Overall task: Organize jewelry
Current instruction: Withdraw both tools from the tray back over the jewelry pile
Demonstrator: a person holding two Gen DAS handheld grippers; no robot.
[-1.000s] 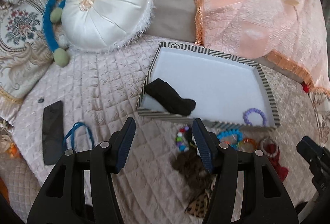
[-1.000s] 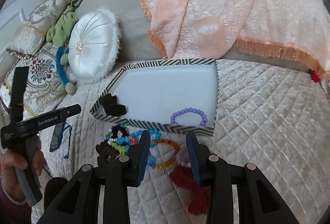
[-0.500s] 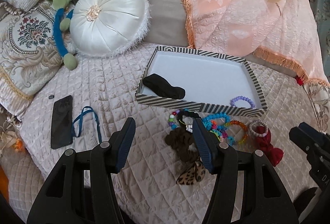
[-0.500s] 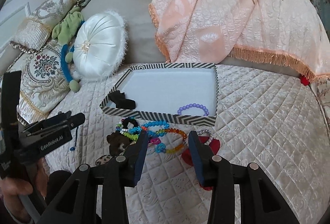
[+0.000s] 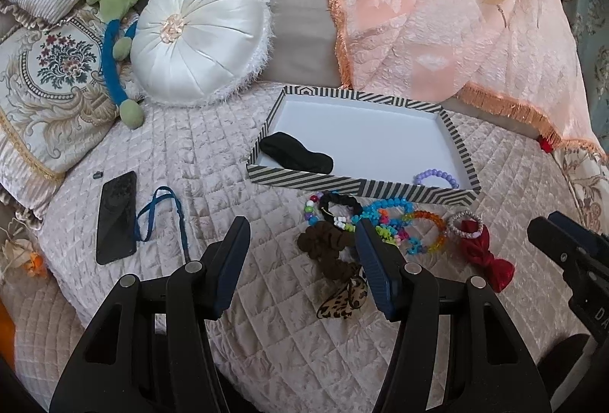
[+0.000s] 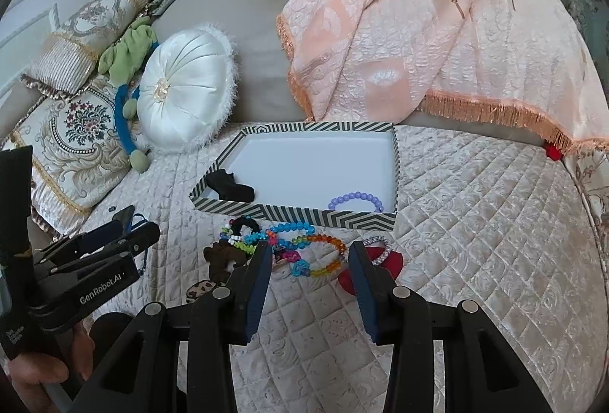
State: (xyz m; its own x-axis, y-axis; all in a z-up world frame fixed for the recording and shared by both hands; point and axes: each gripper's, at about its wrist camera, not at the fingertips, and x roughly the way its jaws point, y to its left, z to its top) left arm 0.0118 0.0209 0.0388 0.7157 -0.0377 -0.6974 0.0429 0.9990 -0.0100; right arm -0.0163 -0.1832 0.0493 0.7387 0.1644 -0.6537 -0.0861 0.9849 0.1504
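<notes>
Jaws of left gripper (image 5: 300, 253) apart, empty, over the bed; bracelets (image 5: 396, 226) lie tangled just outside the tray (image 5: 365, 186). Risk: one pull may drag several.

Right view: right gripper (image 6: 310, 262) jaws part-open, empty, above the rainbow bracelet (image 6: 323, 253); purple bracelet (image 6: 356, 201) sits in the tray. Risk: pinching the quilt.

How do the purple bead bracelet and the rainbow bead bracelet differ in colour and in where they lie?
The purple bead bracelet is one pale violet colour throughout; the rainbow bead bracelet runs through orange, yellow, green and blue.
The purple one lies inside the striped tray, by its near wall; the rainbow one lies outside it on the quilted cover.
The purple one lies alone; the rainbow one sits among other bracelets.
Both are closed loops of round beads lying flat, and neither is gripped.
</notes>
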